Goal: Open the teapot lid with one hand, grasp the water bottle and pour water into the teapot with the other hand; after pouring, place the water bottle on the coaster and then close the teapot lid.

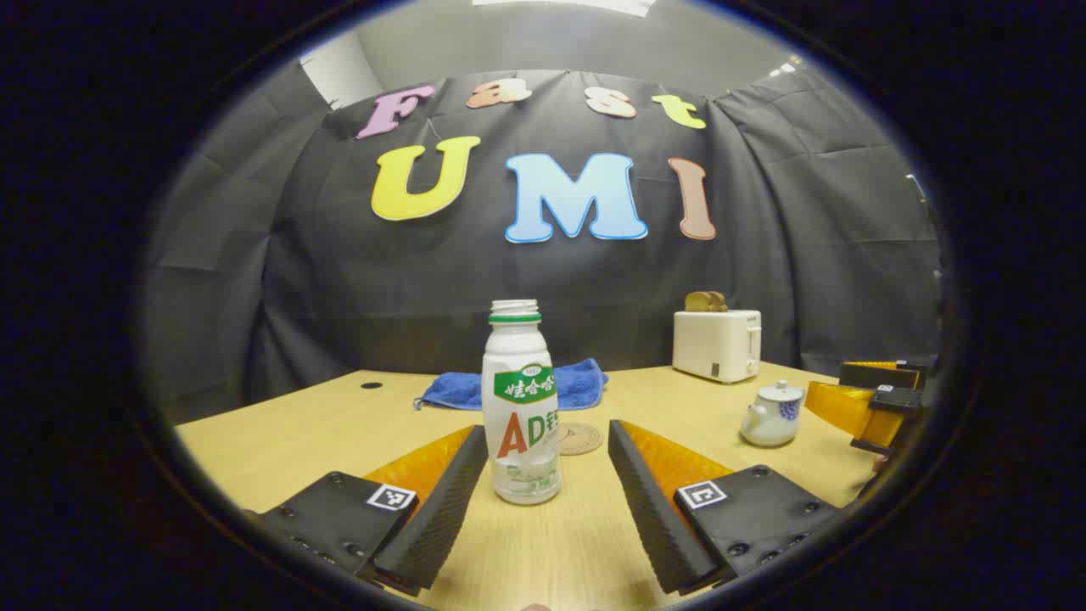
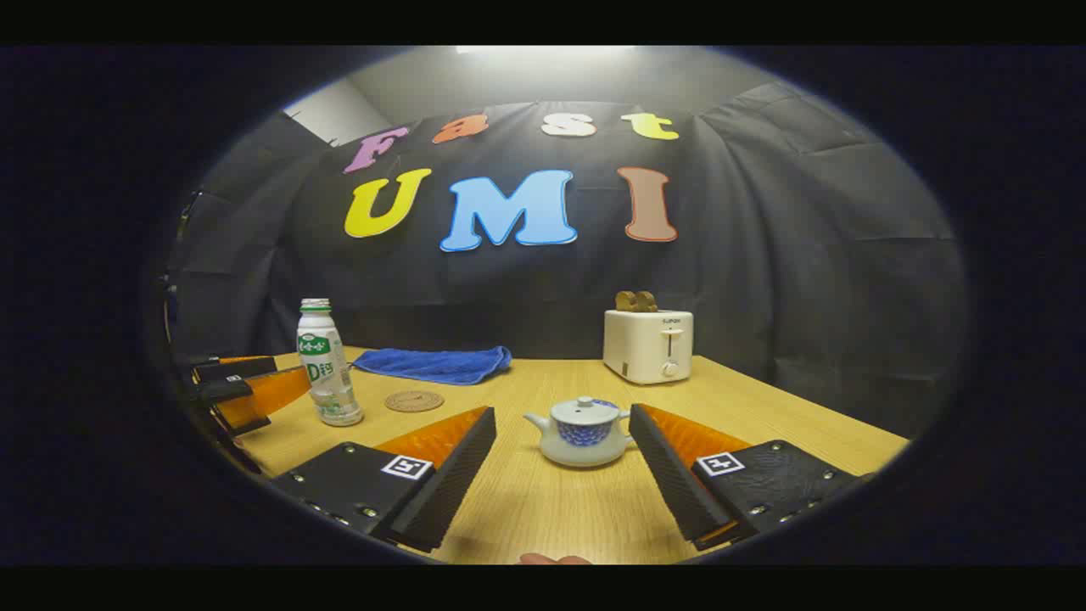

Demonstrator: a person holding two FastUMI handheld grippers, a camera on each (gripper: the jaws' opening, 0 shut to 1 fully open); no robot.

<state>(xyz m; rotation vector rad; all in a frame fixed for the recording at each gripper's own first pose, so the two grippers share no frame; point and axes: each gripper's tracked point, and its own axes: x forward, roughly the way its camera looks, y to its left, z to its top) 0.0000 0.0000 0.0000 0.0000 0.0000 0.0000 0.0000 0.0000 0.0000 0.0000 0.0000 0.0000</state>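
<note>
A white water bottle [image 1: 521, 403] with a green label and no cap stands upright on the table, just ahead of my open left gripper [image 1: 543, 484], whose fingers flank it without touching. A round cork coaster [image 1: 581, 439] lies behind the bottle. The small white teapot [image 2: 582, 433] with blue pattern, lid on, sits between the fingertips of my open right gripper [image 2: 562, 462], untouched. In the left gripper view the teapot [image 1: 771, 414] is at the right with the right gripper [image 1: 874, 399] beside it. In the right gripper view the bottle [image 2: 327, 363], coaster [image 2: 414, 400] and left gripper [image 2: 242, 390] are at the left.
A blue cloth [image 1: 517, 386] lies folded at the back of the wooden table [image 1: 280, 433]. A white toaster [image 2: 649, 344] with bread in it stands at the back right. The table's far edge meets the black cloth wall.
</note>
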